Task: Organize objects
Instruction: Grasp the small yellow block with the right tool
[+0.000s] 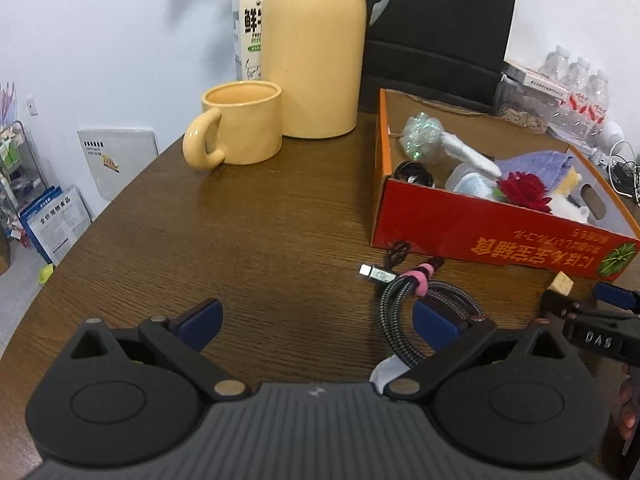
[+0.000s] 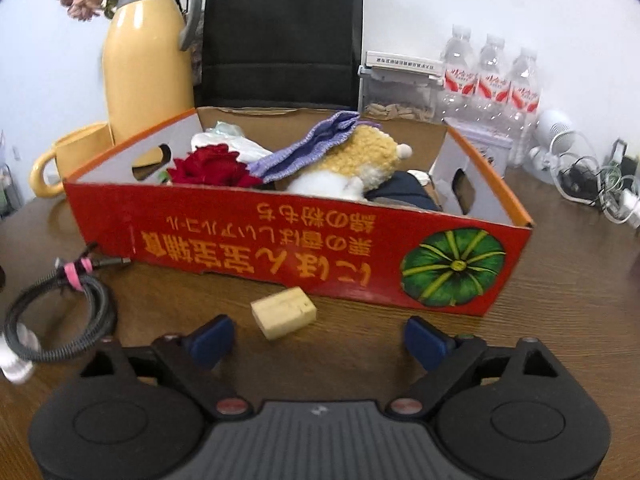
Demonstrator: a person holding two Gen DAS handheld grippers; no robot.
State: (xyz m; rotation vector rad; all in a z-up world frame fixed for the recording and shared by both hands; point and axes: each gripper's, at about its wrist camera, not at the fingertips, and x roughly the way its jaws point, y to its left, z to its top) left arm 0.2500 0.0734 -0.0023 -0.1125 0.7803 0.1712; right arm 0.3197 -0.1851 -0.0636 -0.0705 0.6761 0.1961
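A coiled black braided cable with a pink tie lies on the wooden table, just ahead of my left gripper's right finger. My left gripper is open and holds nothing. The cable also shows at the left of the right wrist view. A small cream block lies in front of the red cardboard box. It sits just beyond my open right gripper, nearer its left finger. The box holds a red rose, a plush toy, a purple cloth and other items.
A yellow mug, a tall yellow thermos and a milk carton stand at the back left. A black chair is behind the box. Water bottles and tangled white cables crowd the back right.
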